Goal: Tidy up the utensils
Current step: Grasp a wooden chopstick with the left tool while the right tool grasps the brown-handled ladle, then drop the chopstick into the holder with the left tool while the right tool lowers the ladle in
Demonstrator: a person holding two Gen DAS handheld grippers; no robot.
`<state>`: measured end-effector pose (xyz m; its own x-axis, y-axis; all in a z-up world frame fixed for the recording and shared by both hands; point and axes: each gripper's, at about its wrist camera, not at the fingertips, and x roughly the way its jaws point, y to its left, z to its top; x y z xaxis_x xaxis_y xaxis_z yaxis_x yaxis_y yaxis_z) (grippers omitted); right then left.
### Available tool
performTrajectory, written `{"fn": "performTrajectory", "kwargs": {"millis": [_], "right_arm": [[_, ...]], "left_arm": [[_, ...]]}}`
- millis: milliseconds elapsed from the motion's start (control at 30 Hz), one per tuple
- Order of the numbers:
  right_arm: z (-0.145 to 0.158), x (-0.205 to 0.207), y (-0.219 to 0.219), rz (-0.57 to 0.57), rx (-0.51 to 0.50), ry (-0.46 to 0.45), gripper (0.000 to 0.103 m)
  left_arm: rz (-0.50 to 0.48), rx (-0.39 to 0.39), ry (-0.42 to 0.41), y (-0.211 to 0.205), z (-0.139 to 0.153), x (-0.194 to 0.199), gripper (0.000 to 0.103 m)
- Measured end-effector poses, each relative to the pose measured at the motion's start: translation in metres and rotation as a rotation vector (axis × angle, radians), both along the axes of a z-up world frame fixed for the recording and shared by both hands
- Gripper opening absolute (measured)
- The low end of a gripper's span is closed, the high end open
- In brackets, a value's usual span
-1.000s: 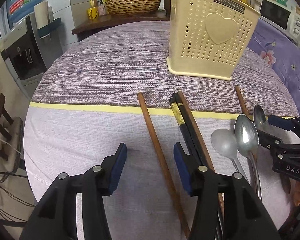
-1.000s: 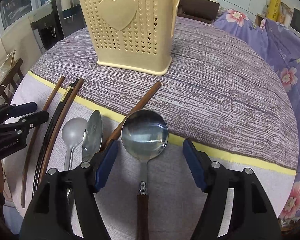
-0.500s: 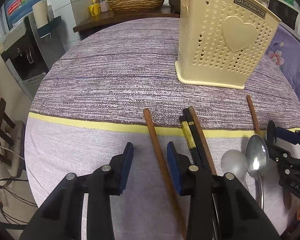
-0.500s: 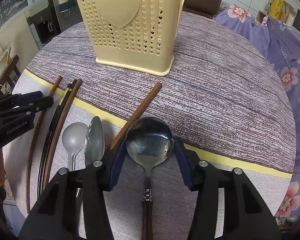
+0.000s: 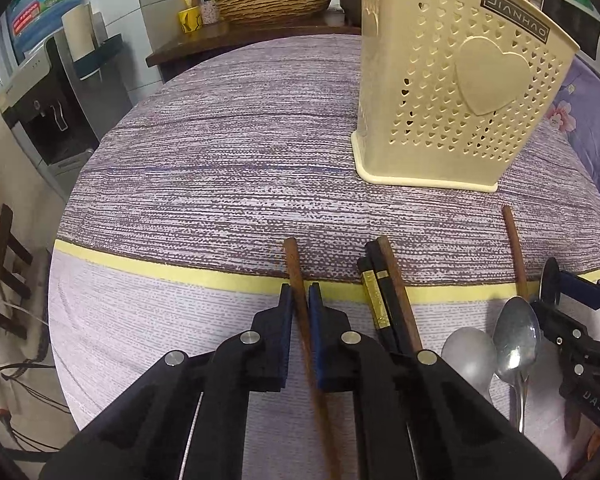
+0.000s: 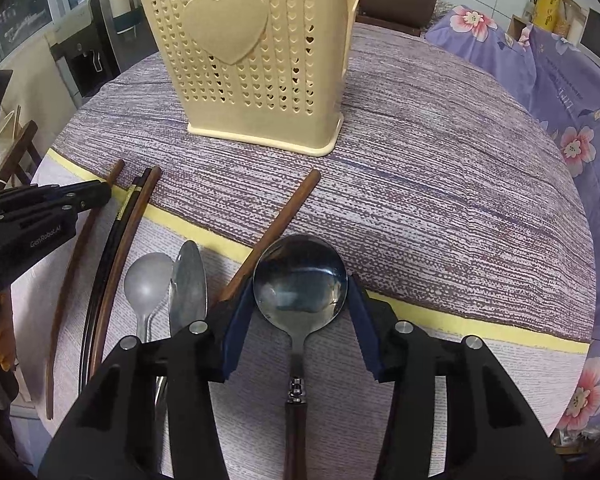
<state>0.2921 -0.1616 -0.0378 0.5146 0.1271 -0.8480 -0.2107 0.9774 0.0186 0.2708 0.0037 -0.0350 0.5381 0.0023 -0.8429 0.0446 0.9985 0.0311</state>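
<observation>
Left wrist – left gripper pinches 1 brown chopstick; right gripper clasps ladle

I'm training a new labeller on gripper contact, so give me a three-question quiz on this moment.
1. True or false: the left gripper has its pads against the lone brown chopstick.
2. Which part of the big round spoon sits between the right gripper's pads? A) wooden handle B) bowl C) metal neck
3. Fill in: the cream utensil basket bears a raised ____ on its wall.

Key: 1 true; 2 B, the pads sit at either side of the bowl; 3 heart.
</observation>
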Motion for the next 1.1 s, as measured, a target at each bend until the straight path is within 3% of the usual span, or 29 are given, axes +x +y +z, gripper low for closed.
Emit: {"fn": "performTrajectory", "kwargs": {"millis": [233,367,633,800,1100], "right_arm": [[0.011,-0.005,-0.012,-0.016,0.046,-0.041,0.048],[0.029,-0.012,-0.020,-0.024,0.094,-0.090,0.048],[0.092,-0.034,-0.043,-0.037,0.196,-0.224,0.048],[0.116,-0.043,-0.050,-0.043,0.209,-0.284,0.048],[0.123,-0.046,-0.048,-0.042,0.201,-0.304,0.048]], "left_arm": [[-0.002,-0.024,-0.003,0.000,0.003,0.002,0.008],[-0.006,-0.053,-0.045,0.002,0.019,-0.001,0.008],[-0.018,-0.135,-0.264,0.021,0.104,-0.026,0.008],[-0.001,-0.138,-0.410,0.028,0.150,-0.042,0.008],[0.002,-0.157,-0.458,0.031,0.159,-0.049,0.008]]}}
